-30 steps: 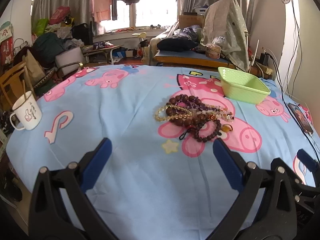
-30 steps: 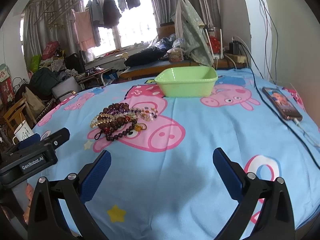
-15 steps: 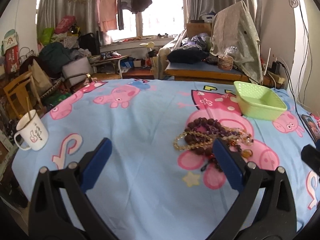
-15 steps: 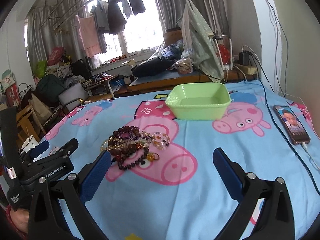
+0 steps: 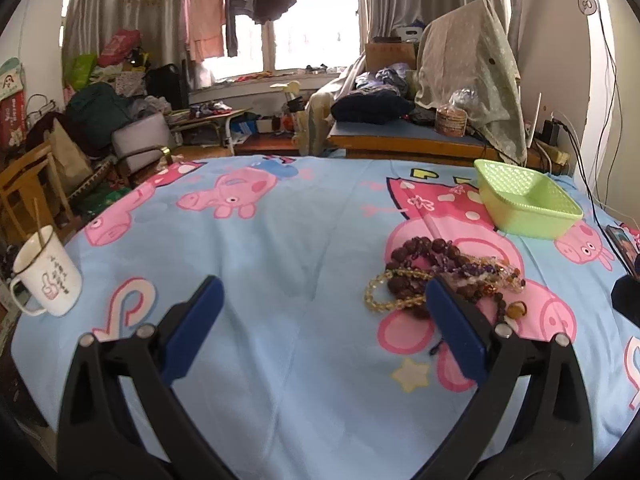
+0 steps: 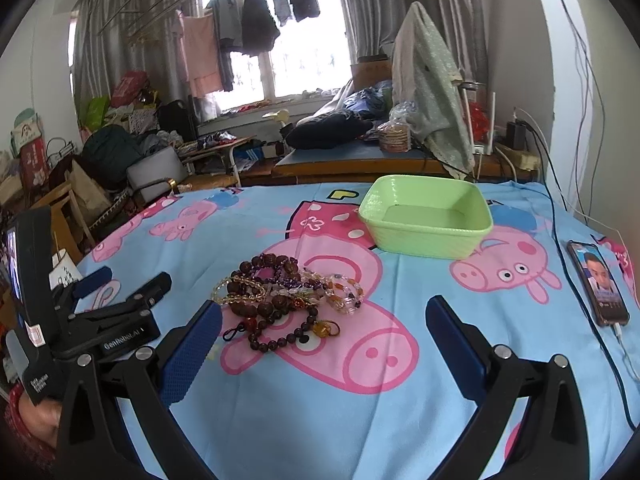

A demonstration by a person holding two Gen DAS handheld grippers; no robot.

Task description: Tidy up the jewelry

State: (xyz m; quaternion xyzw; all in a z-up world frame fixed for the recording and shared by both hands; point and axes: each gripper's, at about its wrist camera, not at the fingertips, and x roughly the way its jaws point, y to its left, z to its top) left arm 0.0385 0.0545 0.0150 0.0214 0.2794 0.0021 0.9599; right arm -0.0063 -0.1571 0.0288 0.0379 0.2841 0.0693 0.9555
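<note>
Both grippers hang above the cartoon-print sheet (image 6: 400,420) with nothing between their jaws: the left gripper (image 5: 320,320) is spread wide, and the right gripper (image 6: 322,334) is just as wide apart. The jewelry (image 6: 286,300), a tangled heap of bead bracelets and strands, lies on the sheet in front of the right gripper and a little to its left; in the left wrist view the same heap (image 5: 444,276) sits partly behind that gripper's right-hand finger (image 5: 456,332). The green basket (image 6: 426,216), the likely destination, stands empty further back, apart from the heap.

The main risk is the tangle. The strands overlap and loop through one another, so a pinch on one bracelet probably drags its neighbours up; they may then drop off part-way to the basket. Round, smooth beads may also roll out of a flat-padded grip. The soft sheet gives under pressure, so a low pinch could catch fabric along with beads. A phone (image 6: 600,284) on its cable lies at the right edge of the bed, and a mug (image 5: 46,276) stands near the left edge; a wide swing could knock either.
</note>
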